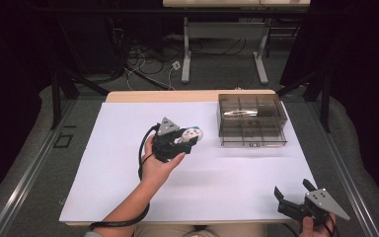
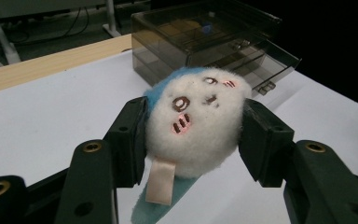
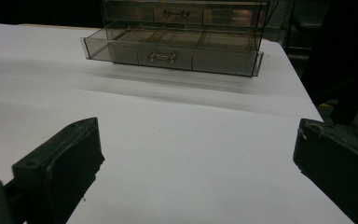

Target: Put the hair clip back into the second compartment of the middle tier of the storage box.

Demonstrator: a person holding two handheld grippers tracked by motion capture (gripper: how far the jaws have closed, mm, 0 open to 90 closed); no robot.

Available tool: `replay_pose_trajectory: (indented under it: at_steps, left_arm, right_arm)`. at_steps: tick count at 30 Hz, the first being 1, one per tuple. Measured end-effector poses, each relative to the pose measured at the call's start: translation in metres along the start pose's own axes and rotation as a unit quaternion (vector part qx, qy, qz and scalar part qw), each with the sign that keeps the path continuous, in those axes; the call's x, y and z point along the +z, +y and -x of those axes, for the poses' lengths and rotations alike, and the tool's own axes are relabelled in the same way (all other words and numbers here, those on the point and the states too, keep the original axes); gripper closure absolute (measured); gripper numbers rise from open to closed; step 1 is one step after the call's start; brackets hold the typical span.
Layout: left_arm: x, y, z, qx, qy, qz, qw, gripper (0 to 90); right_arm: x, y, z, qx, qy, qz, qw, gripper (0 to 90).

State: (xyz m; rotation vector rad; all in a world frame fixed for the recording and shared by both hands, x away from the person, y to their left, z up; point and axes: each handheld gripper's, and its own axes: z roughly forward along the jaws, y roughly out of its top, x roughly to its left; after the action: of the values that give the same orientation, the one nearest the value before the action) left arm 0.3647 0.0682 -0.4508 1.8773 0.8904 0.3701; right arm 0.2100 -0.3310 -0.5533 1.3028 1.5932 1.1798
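Note:
A small white plush toy [image 2: 196,122] with a blue back and a stitched face sits between the jaws of my left gripper [image 2: 193,140], which is shut on it. In the high view that gripper [image 1: 185,138] holds the plush toy [image 1: 193,133] near the middle of the white table, left of the clear drawer box [image 1: 251,120]. The box's bottom drawer [image 3: 172,51] is pulled out toward the table's front. My right gripper [image 1: 290,193] rests at the front right corner, open, with nothing between its jaws [image 3: 196,158].
The white sheet [image 1: 128,177] covers the table, with a wooden strip [image 1: 177,96] along the far edge. A black cable [image 1: 142,153] trails from the left gripper. Beyond the table stand a desk frame and loose cables on the floor.

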Motion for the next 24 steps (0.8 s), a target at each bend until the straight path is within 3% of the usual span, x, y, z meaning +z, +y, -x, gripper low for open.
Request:
replay_pose_trajectory:
  at_steps: [7, 8, 9, 15, 21, 24]
  left_arm:
    - [0.019, 0.022, 0.009, 0.010, -0.006, 0.003, 0.9999, 47.1]
    - [0.025, 0.027, 0.014, 0.002, -0.016, 0.002, 0.9999, 47.2]
    - [0.028, 0.029, 0.015, 0.006, -0.019, 0.000, 0.9998, 47.2]
    - [0.043, 0.035, 0.027, 0.022, -0.024, -0.012, 0.9994, 47.3]
    - [0.054, 0.044, 0.033, 0.016, -0.034, -0.004, 0.9993, 47.4]
    - [0.060, 0.050, 0.041, 0.025, -0.036, -0.002, 0.9990, 47.3]
  right_arm:
    - [0.001, 0.000, 0.000, -0.002, -0.001, 0.004, 1.0000, 0.9]
    - [0.001, 0.000, -0.001, -0.004, -0.002, 0.004, 1.0000, 0.9]
    - [0.001, 0.000, -0.001, -0.005, -0.001, 0.006, 1.0000, 0.9]
    - [-0.001, 0.000, 0.000, -0.008, -0.002, 0.007, 0.9999, 0.8]
    - [-0.001, 0.000, 0.000, -0.003, -0.002, 0.010, 0.9999, 0.8]
    - [0.000, 0.001, 0.000, -0.004, -0.003, 0.007, 1.0000, 0.9]
